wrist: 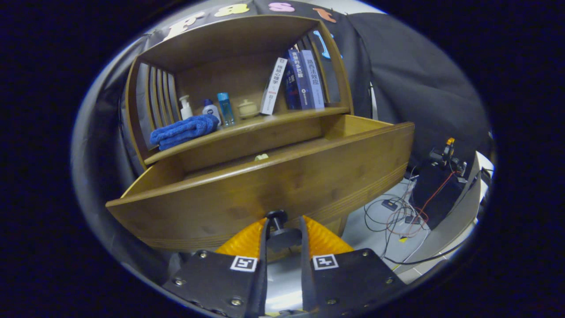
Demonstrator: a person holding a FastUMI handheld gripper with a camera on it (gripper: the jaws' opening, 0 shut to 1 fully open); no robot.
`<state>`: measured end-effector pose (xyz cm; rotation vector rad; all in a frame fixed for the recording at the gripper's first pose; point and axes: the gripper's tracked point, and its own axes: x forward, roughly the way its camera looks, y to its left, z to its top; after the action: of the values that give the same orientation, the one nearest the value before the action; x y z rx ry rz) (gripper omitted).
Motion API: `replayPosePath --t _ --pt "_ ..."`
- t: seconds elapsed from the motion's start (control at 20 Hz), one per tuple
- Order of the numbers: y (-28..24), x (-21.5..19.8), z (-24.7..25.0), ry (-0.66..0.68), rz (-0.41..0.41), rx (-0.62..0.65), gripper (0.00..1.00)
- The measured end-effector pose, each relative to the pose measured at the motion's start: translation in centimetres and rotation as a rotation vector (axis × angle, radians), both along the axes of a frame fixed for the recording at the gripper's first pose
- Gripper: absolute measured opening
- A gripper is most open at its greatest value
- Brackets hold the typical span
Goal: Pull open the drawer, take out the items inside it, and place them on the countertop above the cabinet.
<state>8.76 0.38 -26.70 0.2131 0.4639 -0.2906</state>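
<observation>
The wooden drawer [265,190] of the cabinet stands pulled out toward me, its front panel close ahead of the fingers. My gripper [284,232] is shut on the drawer's dark round knob [278,225], which sits between the two fingertips at the lower edge of the panel. Over the drawer's top rim a small pale yellow-green item [261,157] peeks out from inside; the remainder of the drawer's inside is hidden behind the panel. Above it runs the wooden countertop [282,118] of the cabinet.
On the countertop lie a folded blue towel [183,131], a white pump bottle [186,107], a white-and-blue bottle [211,108], a clear blue bottle [225,108], a small lidded jar [247,108] and several books [296,81]. Cables [399,214] and equipment [446,154] sit on the floor at right.
</observation>
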Motion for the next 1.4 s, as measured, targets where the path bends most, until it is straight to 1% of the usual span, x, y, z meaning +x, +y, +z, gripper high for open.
replayPosePath --t 0.1,0.3,0.6,0.7,0.75,0.8,0.85,0.95,1.05,1.3,1.4 --pt "0.0 -0.2 0.1 -0.002 -0.003 0.008 0.31" --pt "0.1 -0.2 0.0 0.002 0.020 -0.003 0.31" --pt "0.1 -0.1 0.0 -0.014 0.020 0.019 0.33" --pt "0.5 -0.3 0.2 -0.020 0.039 0.030 0.39" --pt "0.6 -0.5 0.6 -0.032 0.052 0.043 0.44" --pt "0.8 -0.7 1.0 -0.052 0.066 0.058 0.47" --pt "0.8 -0.8 1.5 -0.070 0.073 0.072 0.56" --pt "0.3 -1.5 2.4 -0.100 0.066 0.078 0.63" --pt "0.0 -1.8 3.6 -0.127 0.060 0.065 0.65" --pt "-0.1 -1.1 8.0 -0.203 0.052 0.039 0.65" --pt "0.6 -0.3 9.5 -0.201 0.074 0.024 0.65"
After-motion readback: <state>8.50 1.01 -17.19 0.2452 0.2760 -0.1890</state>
